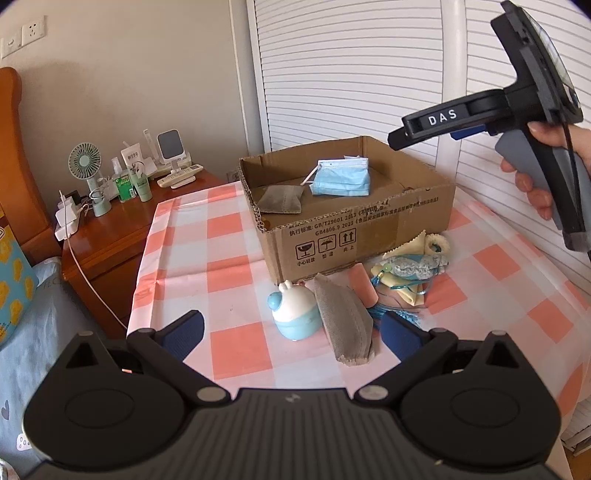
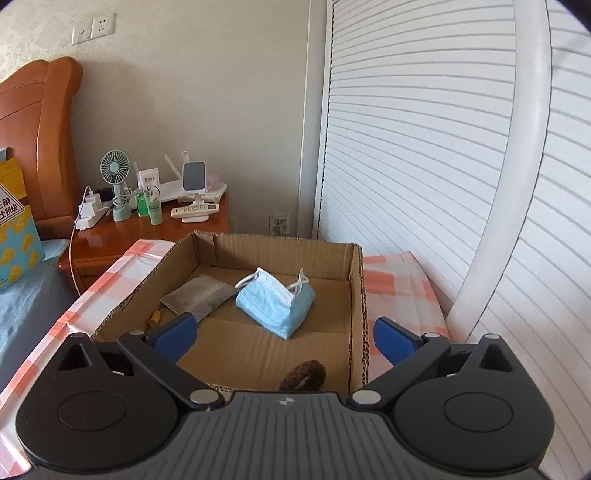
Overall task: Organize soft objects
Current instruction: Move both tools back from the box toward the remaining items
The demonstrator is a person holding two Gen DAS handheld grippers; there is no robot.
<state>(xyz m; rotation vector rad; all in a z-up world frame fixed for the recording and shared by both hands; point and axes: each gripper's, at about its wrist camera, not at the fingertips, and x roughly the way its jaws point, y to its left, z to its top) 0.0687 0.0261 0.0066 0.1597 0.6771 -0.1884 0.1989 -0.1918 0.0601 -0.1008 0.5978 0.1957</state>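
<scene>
Corrugated cardboard box [image 2: 354, 295] holds a pleated blue mask [image 2: 275, 301], flat grey pouch [image 2: 199, 297] and brown fuzzy lump [image 2: 304, 374], more soft items piled near it, left gripper [image 1: 291, 328] and right gripper [image 2: 284, 334] both spread wide, empty.

I see a wooden nightstand [image 2: 155, 236] beside the orange headboard [image 2: 40, 122]. On it: mint desk fan [image 2: 115, 168] near its left edge, white charger block [image 2: 90, 212] at the left corner, green bottle [image 2: 155, 214] mid-front, remote [image 2: 195, 211] toward the right edge, white router [image 2: 173, 190] at the back. Wall sockets [image 2: 92, 28] above. White louvered doors [image 2: 424, 147] on the right.
</scene>
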